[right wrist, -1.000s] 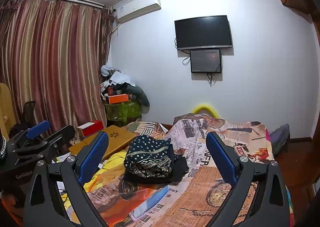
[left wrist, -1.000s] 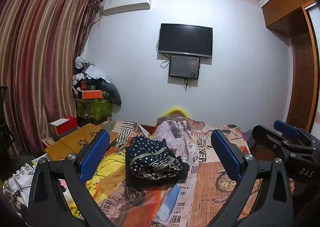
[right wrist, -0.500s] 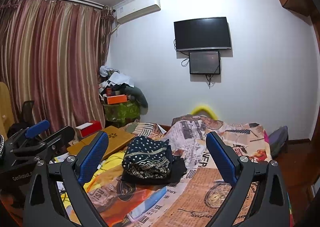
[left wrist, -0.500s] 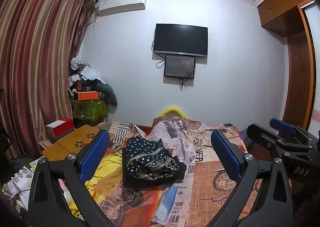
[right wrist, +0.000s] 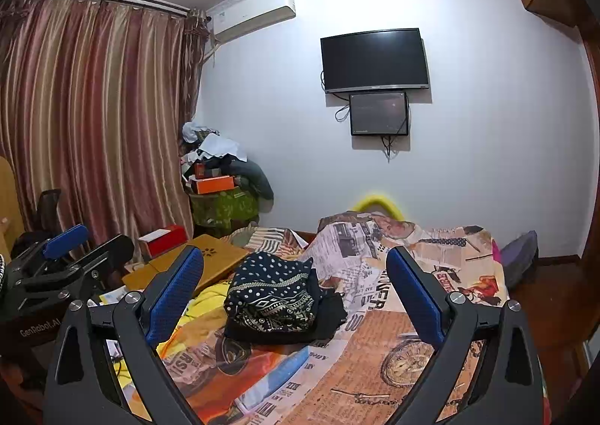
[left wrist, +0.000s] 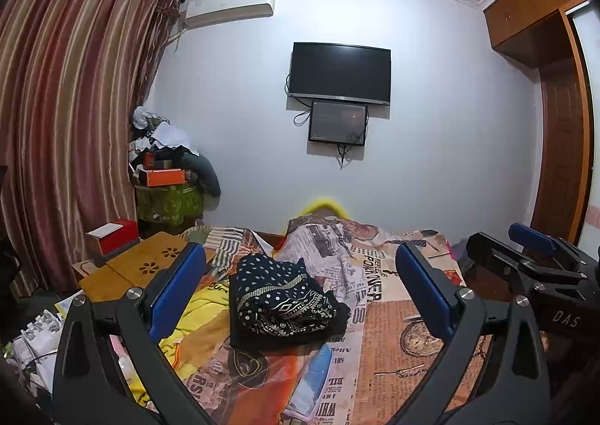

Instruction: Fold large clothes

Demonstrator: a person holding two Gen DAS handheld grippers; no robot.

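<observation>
The left gripper (left wrist: 300,294) holds its blue-padded fingers (left wrist: 176,290) spread wide with nothing between them, raised above the bed. The right gripper (right wrist: 292,294) stands the same way, its blue-padded fingers (right wrist: 416,297) wide apart and empty. In the left wrist view the right gripper shows at 3 o'clock; in the right wrist view the left gripper shows at 9 o'clock.

Between the fingers, toward 12 o'clock in both views, lies the folded dark navy garment with white dots and a patterned band (left wrist: 281,297), stacked on a black folded cloth (left wrist: 333,327), both resting on the bed covered in an orange and cream newspaper-print sheet (left wrist: 393,342). Neither gripper touches the garment. A yellow cloth (left wrist: 202,312) lies crumpled just beside the pile at its 9 o'clock.

Farther out, at 10 o'clock, a wooden lap surface with flower-shaped cutouts (left wrist: 142,267) carries a red box (left wrist: 116,237). Behind it hang striped reddish curtains (left wrist: 67,125). On the white wall at 12 o'clock hangs a black television (left wrist: 339,72) with a smaller dark screen (left wrist: 337,123) under it.
</observation>
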